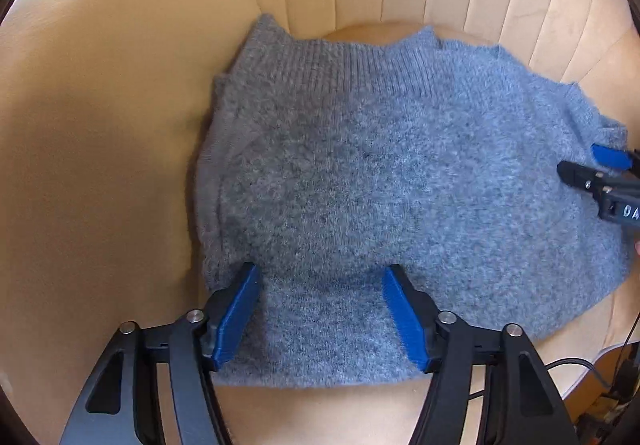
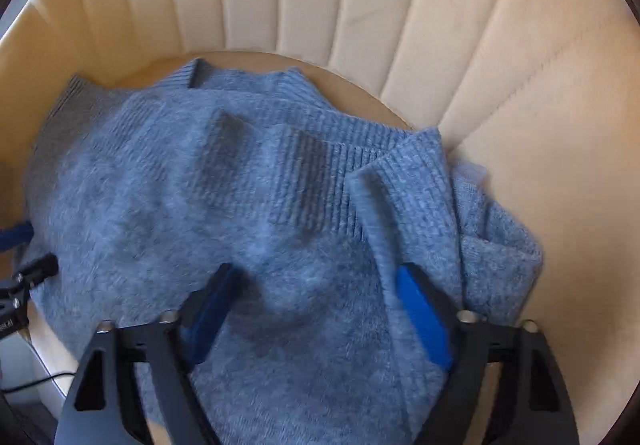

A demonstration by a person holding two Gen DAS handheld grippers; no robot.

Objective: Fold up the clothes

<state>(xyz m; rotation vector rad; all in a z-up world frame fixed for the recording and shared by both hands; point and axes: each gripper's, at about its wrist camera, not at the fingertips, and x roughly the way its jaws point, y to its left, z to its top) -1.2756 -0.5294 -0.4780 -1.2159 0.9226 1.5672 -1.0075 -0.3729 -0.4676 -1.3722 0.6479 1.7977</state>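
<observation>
A grey-blue sweater (image 1: 360, 173) is lying partly folded on the seat of a cream armchair (image 1: 100, 125). Both tools are being pointed steeply down over it. The left hand-held gripper (image 1: 320, 309) is being held released, its jaws straddling the near hem without pinching. The right hand-held gripper (image 2: 316, 309) is likewise being held wide open above the knit beside a folded-in sleeve (image 2: 404, 197). For a neat fold, both layers should probably be pinched together before lifting.
</observation>
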